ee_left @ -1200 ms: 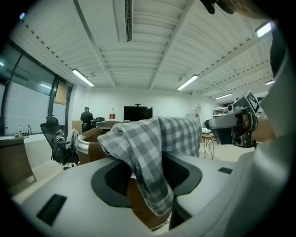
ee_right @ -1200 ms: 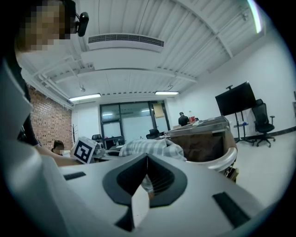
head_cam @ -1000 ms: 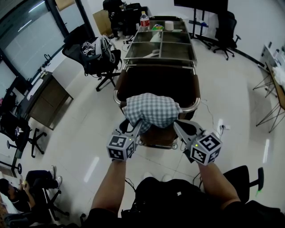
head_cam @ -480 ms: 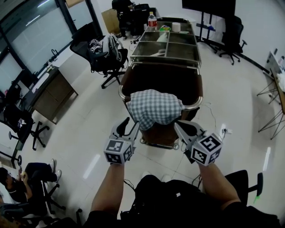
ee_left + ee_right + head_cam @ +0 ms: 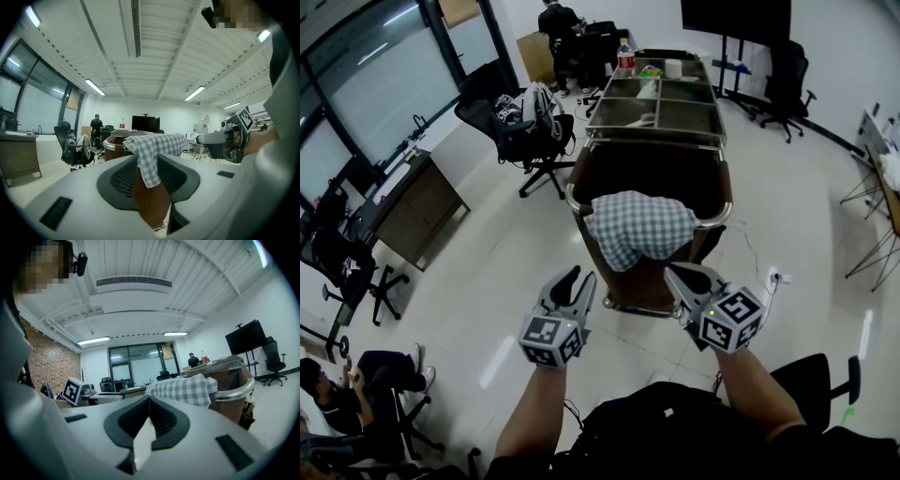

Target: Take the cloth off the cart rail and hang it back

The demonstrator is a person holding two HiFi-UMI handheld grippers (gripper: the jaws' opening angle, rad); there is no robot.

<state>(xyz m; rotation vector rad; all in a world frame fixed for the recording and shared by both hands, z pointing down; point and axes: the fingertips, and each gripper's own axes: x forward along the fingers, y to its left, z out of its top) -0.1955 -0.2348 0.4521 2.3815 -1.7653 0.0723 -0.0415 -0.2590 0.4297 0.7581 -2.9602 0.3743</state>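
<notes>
The checked cloth [image 5: 642, 228] hangs draped over the near rail [image 5: 719, 217] of the cart [image 5: 652, 169]. Its long axis lies along that rail, from 9 to 3 o'clock in the head view, and its corners droop toward the person. Both tongs stand clear of it, touching nothing. The left tongs [image 5: 575, 277] are apart and closing, with only air between them; the cloth lies off at about 1 o'clock from their tips. The right tongs [image 5: 675, 274] have their tips together on nothing, and the cloth lies at about 11 o'clock, just beyond them. The right hand looks the nearer of the two, close to the cloth's 3 o'clock end. Any fresh grasp would likely mean reaching forward and inward toward 12 o'clock, and the right tongs would have to part first.
</notes>
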